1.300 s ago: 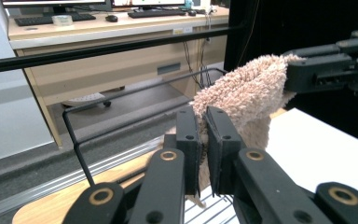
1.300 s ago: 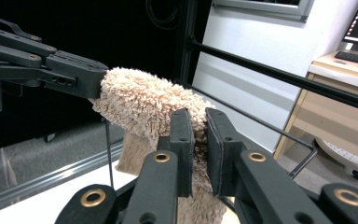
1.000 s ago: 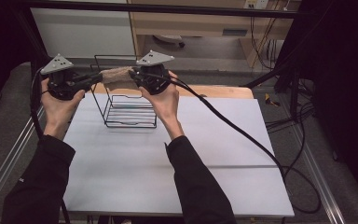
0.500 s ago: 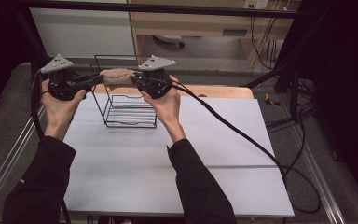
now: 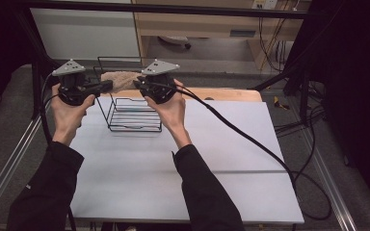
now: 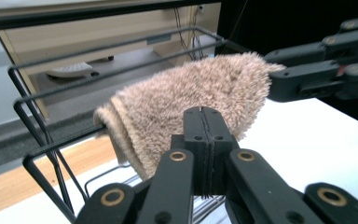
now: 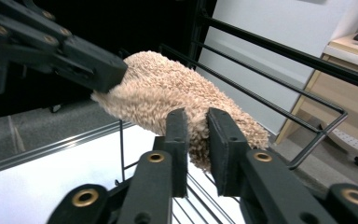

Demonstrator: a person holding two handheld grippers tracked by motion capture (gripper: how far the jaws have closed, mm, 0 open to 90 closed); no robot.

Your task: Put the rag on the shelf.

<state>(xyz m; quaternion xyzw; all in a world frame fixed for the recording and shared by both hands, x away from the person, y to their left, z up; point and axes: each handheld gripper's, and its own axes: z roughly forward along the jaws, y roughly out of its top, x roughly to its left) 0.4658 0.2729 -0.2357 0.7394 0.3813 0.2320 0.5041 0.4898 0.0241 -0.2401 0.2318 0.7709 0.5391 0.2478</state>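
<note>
A beige fluffy towel (image 5: 120,79) lies draped over the top rail of a black wire rack (image 5: 135,115) at the table's far left. My left gripper (image 5: 108,86) is shut on the towel's left end, jaws pressed flat together (image 6: 205,116) with the towel (image 6: 191,93) just beyond them. My right gripper (image 5: 137,84) pinches the right end; its jaws (image 7: 198,126) stand slightly apart with the towel's pile (image 7: 168,88) between them. The two grippers face each other across the rack's rail (image 7: 279,60).
The white table (image 5: 197,144) stretches in front of and to the right of the rack. A thick black cable (image 5: 250,139) runs from the right gripper across the table to its right edge. A wooden strip (image 5: 221,94) borders the far side.
Both grippers and the towel have stayed almost in place above the rack, with only a slight shift of the hands.
</note>
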